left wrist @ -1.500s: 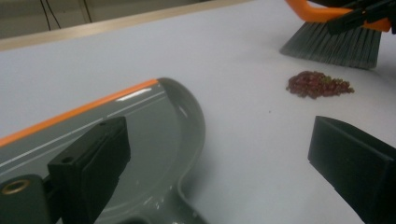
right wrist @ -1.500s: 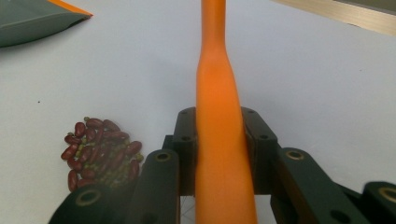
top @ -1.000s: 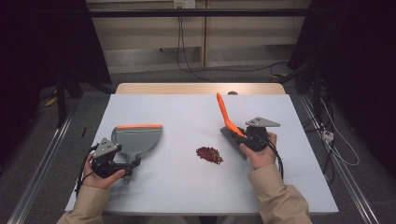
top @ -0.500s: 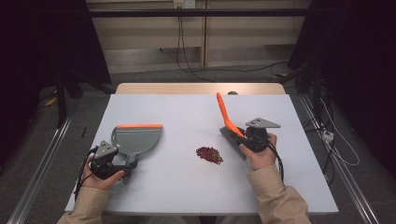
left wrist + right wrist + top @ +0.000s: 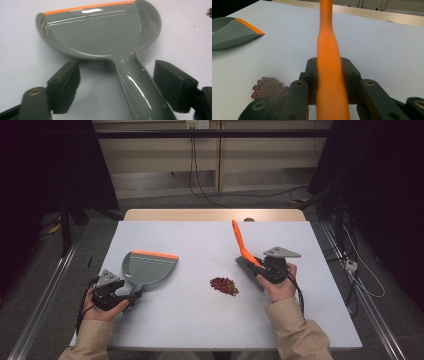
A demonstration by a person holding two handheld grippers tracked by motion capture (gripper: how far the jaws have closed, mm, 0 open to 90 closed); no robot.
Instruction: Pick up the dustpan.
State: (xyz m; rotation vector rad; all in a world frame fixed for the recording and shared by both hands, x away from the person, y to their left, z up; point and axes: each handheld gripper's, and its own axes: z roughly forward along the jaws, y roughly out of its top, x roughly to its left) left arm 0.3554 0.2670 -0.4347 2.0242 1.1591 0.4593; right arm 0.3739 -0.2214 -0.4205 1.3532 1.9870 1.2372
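Observation:
A grey dustpan (image 5: 150, 267) with an orange lip lies flat on the table's left side. Its handle (image 5: 137, 87) runs between the jaws of my left gripper (image 5: 117, 70), which stands open, with a gap on each side of the handle. In the high view that left gripper (image 5: 127, 297) sits at the handle's end. My right gripper (image 5: 329, 75) is shut on the orange handle of a brush (image 5: 328, 50). The brush (image 5: 240, 242) stands tilted, its bristles near the table by the right gripper (image 5: 260, 267). A small pile of red beans (image 5: 224, 286) lies just left of the bristles.
The white table top (image 5: 200, 240) has bare room between the dustpan and the beans (image 5: 269, 87). Its wooden far edge (image 5: 210, 215) lies beyond the brush. The dustpan (image 5: 229, 33) is at far left in the right gripper view. Cables trail on the floor behind.
My left hand and gripper have shifted slightly left and back along the dustpan handle. The dustpan, the brush and the right gripper have stayed in place.

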